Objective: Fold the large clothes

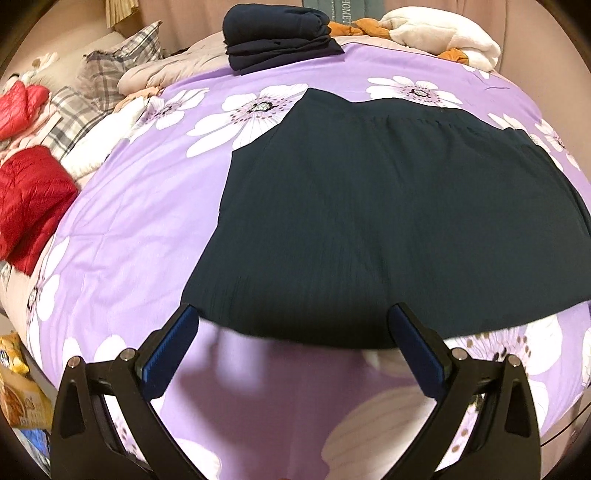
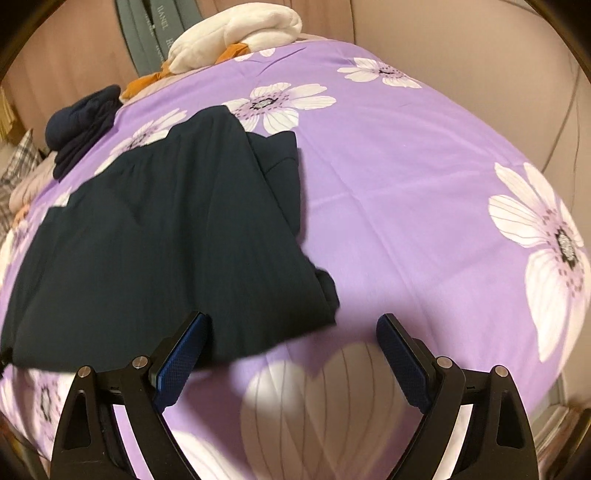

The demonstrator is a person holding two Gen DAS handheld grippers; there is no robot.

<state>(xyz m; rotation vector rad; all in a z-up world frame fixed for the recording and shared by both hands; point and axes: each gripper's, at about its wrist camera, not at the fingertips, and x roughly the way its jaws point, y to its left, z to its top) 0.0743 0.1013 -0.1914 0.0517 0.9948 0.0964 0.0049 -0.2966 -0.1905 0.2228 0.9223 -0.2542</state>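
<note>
Left wrist view: my left gripper (image 1: 295, 325) stands wide, nothing between its pads, poised over the near hem of the dark garment (image 1: 388, 229), which lies spread flat on the purple floral bedspread (image 1: 140, 229). Beyond it, at the far edge of the bed, sits a stack of folded navy clothes (image 1: 277, 40); beside that a white plush blanket (image 1: 439, 33) on orange fabric (image 1: 354, 27). To the left lie a red padded jacket (image 1: 29, 206), a plaid pillow (image 1: 110, 70) and, at the frame's lower edge, a yellow packet (image 1: 18, 391) that I cannot read.

Right wrist view: my right gripper (image 2: 293, 332) is likewise spread wide and empty, set at the garment's (image 2: 166, 229) near right corner, where the cloth bunches into a fold. Bare bedspread (image 2: 406, 184) fills the right side. The navy stack (image 2: 81, 122) and white blanket (image 2: 236, 33) appear at the far edge. The near hem is blurred in both views, and the garment's left end is cut off here.
</note>
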